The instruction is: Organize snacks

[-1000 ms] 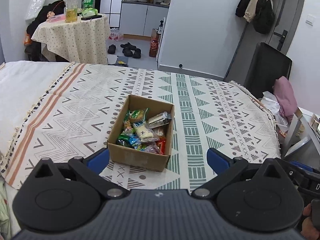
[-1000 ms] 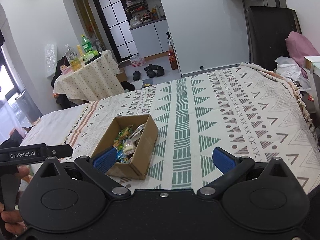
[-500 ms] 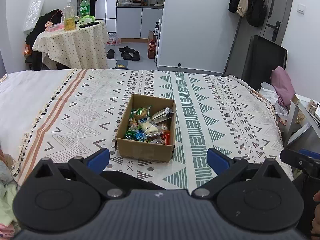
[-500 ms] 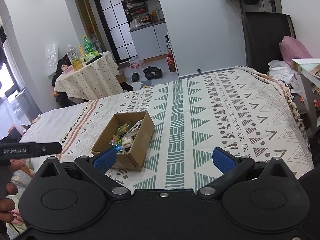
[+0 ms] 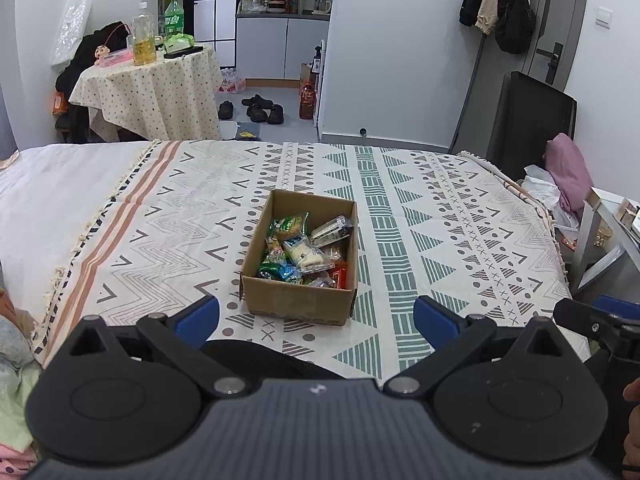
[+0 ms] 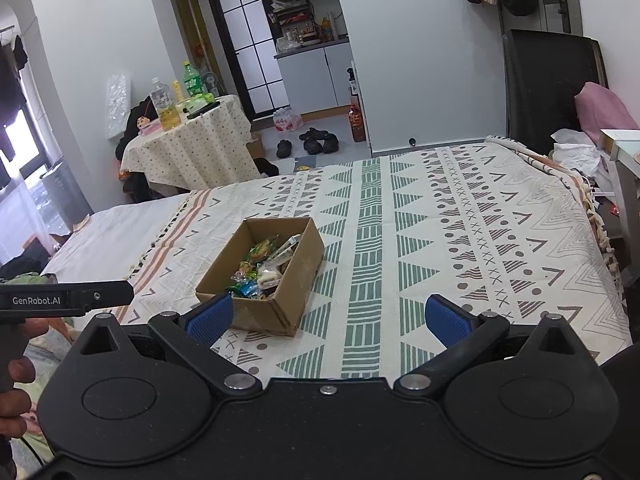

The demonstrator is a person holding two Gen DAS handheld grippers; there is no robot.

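A brown cardboard box (image 5: pixel 298 300) stands on the patterned bedspread (image 5: pixel 440 220), filled with several wrapped snacks (image 5: pixel 304 252). It also shows in the right wrist view (image 6: pixel 292 276), with the snacks (image 6: pixel 262 268) inside. My left gripper (image 5: pixel 316 318) is open and empty, held back from the box near the bed's front edge. My right gripper (image 6: pixel 328 316) is open and empty, to the right of the box and back from it.
A round table with a dotted cloth (image 5: pixel 152 92) holds bottles beyond the bed. Shoes (image 5: pixel 260 106) lie on the floor. A black chair (image 5: pixel 532 120) and pink clothing (image 5: pixel 568 172) stand at the right. A white desk edge (image 6: pixel 624 148) is at the far right.
Both grippers have pulled back and risen from the box, so it looks smaller and farther. Both stay open and empty.
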